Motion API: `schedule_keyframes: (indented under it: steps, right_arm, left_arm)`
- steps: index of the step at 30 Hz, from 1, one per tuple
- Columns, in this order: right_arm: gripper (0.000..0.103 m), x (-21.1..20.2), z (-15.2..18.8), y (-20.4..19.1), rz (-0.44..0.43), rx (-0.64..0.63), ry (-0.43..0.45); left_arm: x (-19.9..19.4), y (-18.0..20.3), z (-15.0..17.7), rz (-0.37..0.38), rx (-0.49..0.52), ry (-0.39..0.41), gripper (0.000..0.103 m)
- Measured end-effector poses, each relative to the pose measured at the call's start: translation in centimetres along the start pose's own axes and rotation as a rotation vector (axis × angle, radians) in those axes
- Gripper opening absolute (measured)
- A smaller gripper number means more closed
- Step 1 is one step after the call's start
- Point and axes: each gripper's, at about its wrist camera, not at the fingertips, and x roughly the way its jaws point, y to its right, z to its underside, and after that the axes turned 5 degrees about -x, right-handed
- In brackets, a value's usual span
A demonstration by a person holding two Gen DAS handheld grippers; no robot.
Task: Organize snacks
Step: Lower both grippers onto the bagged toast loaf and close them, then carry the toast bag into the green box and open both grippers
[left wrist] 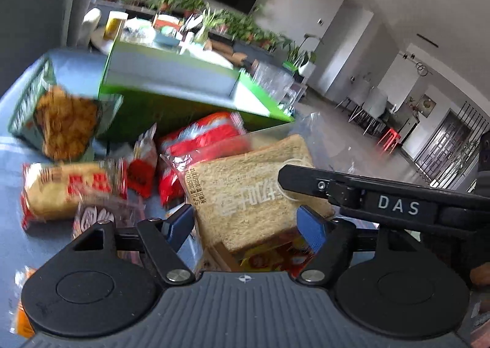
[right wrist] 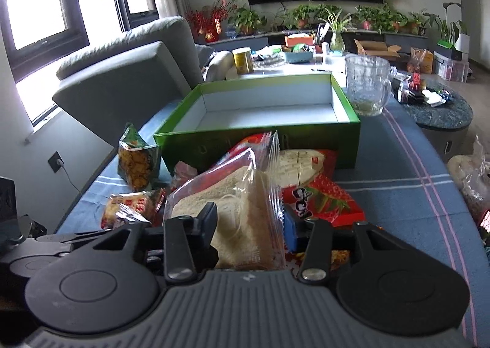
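A clear-wrapped bread slice pack [left wrist: 254,188] sits between the blue pads of my left gripper [left wrist: 245,222], whose jaws are closed against its sides. The same bread pack [right wrist: 232,213] lies between the fingers of my right gripper [right wrist: 249,228], which also grips it. My right gripper's finger [left wrist: 367,194] crosses the left wrist view beside the bread. An empty green box [right wrist: 263,130] stands behind the snack pile. Red snack packs [left wrist: 202,145], a red strawberry box [right wrist: 321,198], a green crisps bag [right wrist: 137,161] and a small cake pack [left wrist: 70,188] lie around.
A glass mug [right wrist: 367,87] stands by the box's right far corner. A grey sofa [right wrist: 128,72] is at the left. A cluttered table [right wrist: 294,57] and a round dark table [right wrist: 441,112] stand behind. The blue striped tablecloth [right wrist: 413,182] shows at the right.
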Motion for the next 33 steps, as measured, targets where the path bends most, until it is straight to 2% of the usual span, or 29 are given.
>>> schedule_keyframes:
  steps: [8, 12, 15, 23, 33]
  right_arm:
    - [0.095, -2.7, -2.2, -0.8, -0.023, -0.011, 0.118]
    - [0.095, -2.6, -4.7, -1.2, -0.046, -0.024, 0.184]
    - [0.095, -1.0, -6.8, -0.9, -0.086, -0.002, 0.196]
    - [0.095, 5.5, -10.6, 1.0, -0.176, 0.143, 0.175]
    - [0.095, 10.0, -11.1, 2.8, -0.199, 0.254, 0.098]
  left_arm:
    - [-2.9, 1.7, -3.0, 0.0, 0.066, 0.131, 0.07]
    - [-3.2, 1.9, -5.7, -0.04, 0.105, 0.193, 0.071]
    - [-2.5, 1.4, -8.0, -0.082, 0.121, 0.217, 0.071]
    - [1.1, -0.7, -12.5, -0.145, 0.133, 0.19, 0.071]
    - [5.0, -3.7, -14.1, -0.16, 0.115, 0.12, 0.071]
